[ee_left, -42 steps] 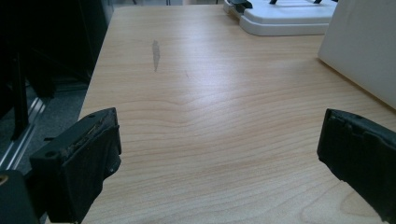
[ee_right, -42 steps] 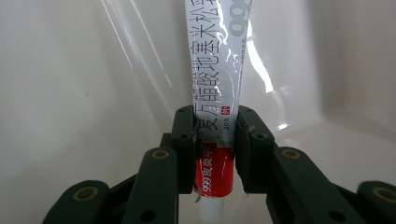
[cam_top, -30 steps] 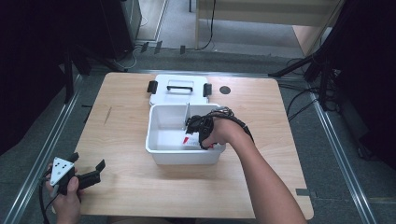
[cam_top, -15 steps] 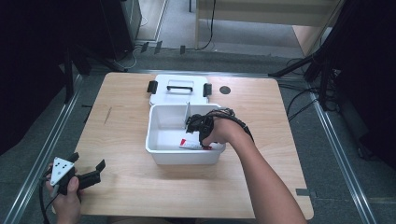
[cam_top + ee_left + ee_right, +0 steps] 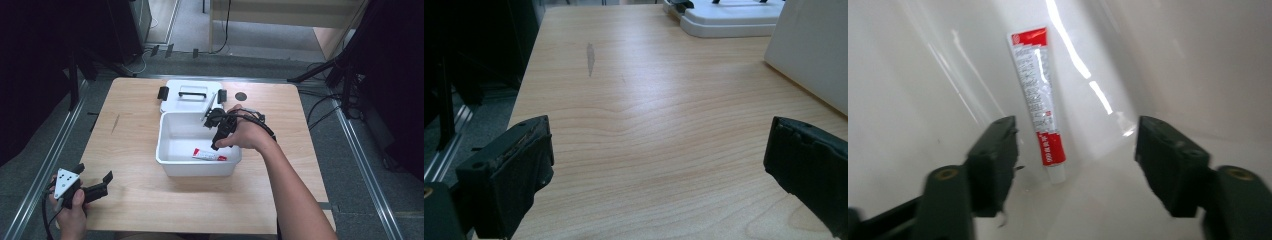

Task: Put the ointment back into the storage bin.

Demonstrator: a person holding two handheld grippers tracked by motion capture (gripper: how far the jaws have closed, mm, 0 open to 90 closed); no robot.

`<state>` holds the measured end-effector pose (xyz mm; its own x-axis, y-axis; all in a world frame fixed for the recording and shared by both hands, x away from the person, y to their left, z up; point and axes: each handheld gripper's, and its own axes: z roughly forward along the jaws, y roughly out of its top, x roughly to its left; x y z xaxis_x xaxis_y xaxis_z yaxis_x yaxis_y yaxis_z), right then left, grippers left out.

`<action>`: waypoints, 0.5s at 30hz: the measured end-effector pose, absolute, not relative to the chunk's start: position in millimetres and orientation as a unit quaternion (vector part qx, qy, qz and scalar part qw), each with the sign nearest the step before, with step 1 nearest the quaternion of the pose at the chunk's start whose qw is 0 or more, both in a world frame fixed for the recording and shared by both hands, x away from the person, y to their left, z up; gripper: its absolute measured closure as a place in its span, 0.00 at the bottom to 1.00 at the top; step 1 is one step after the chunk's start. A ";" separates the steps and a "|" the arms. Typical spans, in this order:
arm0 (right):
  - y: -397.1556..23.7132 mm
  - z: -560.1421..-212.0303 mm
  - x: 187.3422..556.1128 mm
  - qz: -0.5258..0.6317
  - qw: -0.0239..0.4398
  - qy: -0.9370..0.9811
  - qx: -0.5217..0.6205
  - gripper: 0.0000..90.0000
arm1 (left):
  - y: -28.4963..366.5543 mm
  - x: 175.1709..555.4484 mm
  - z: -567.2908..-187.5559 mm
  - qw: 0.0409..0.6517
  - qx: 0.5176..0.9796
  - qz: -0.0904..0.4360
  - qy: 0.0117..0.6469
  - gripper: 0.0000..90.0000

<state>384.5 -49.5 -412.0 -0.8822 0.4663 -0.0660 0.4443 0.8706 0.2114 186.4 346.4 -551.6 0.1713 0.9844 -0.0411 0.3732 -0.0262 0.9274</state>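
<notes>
one red-and-white tube (image 5: 210,155) lies flat on the floor of the white plastic bin (image 5: 170,155), along the bin's near wall, toward its right end. seen from the right gripper view, the tube (image 5: 1038,95) rests free on the glossy bottom where floor meets wall, cap end nearest the camera, with nothing pressing on it. the right hand-held gripper (image 5: 216,142) hangs just above it inside the bin, and its jaws have just been opening; they stand apart with the tube lying between and beyond them, untouched, so the tube is released. the placing itself looks done: the tube is in the bin and let go.

what seems left is to draw the right hand-held gripper up and out of the bin, and probably to close the bin, since the white lid (image 5: 190,95) with its handle lies on the table (image 5: 130,130) just past the bin's far wall, off and unlatched. the left hand-held gripper (image 5: 95,187) sits at the near left corner of the table, well apart from the bin, jaws wide and empty over bare wood.
</notes>
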 end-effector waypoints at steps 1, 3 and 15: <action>-51.6 -408.5 384.0 0.101 0.065 0.962 0.244 0.25 | 346.3 186.4 -551.6 0.440 0.626 0.348 0.542 0.00; -56.4 -401.7 382.9 0.109 0.078 0.957 0.257 0.18 | 346.3 186.4 -551.6 0.440 0.626 0.348 0.542 0.00; -100.9 -373.8 375.3 0.243 0.142 0.900 0.332 0.00 | 346.4 186.4 -551.6 0.439 0.626 0.348 0.542 0.00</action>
